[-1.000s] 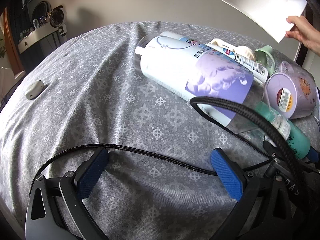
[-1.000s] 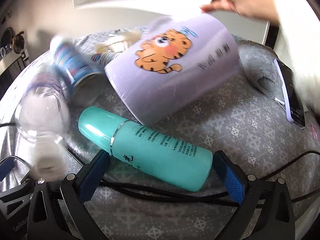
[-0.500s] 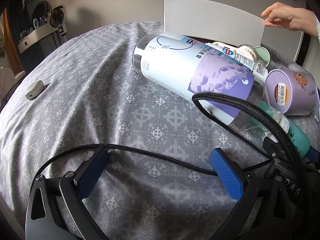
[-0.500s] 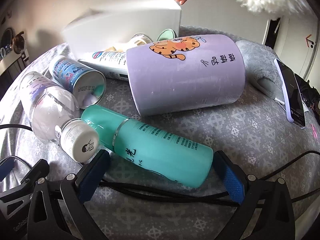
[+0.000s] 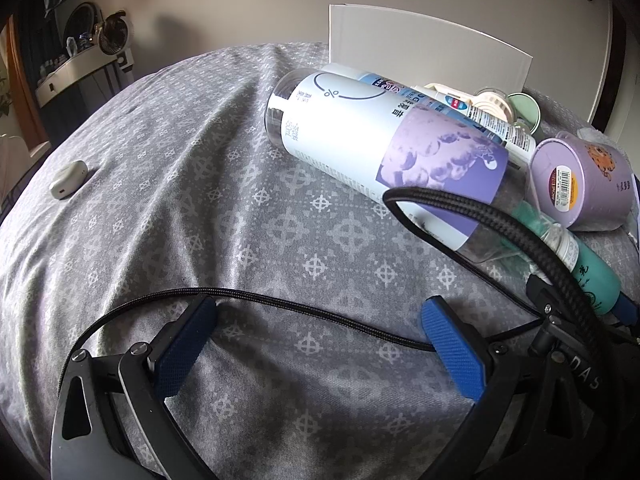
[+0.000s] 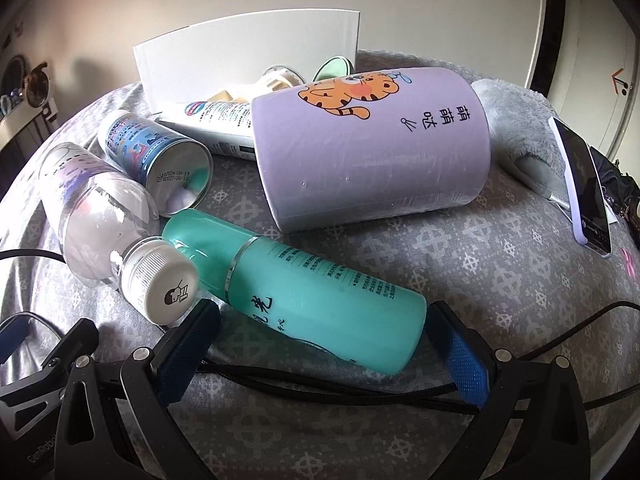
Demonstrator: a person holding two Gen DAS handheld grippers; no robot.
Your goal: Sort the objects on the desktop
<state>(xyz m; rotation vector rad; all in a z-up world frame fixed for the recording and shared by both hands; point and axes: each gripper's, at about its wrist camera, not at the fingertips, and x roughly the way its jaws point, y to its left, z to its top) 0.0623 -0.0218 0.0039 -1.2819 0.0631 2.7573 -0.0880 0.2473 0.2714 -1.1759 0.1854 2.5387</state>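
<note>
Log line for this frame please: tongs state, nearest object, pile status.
left tongs: open, empty | right tongs: open, straddling teal bottle | purple tiger cup: on side | white box: upright behind pile

Teal bottle (image 6: 320, 304), lilac tiger cup (image 6: 372, 152), clear bottle (image 6: 100, 208), all toppled together.

I see a grey patterned bedsheet (image 5: 168, 184) with a white earbud case (image 5: 68, 179) far left. Right view: phone (image 6: 586, 184) on a grey plush slipper (image 6: 524, 136), black braided cable (image 6: 320, 380) across the sheet.
</note>
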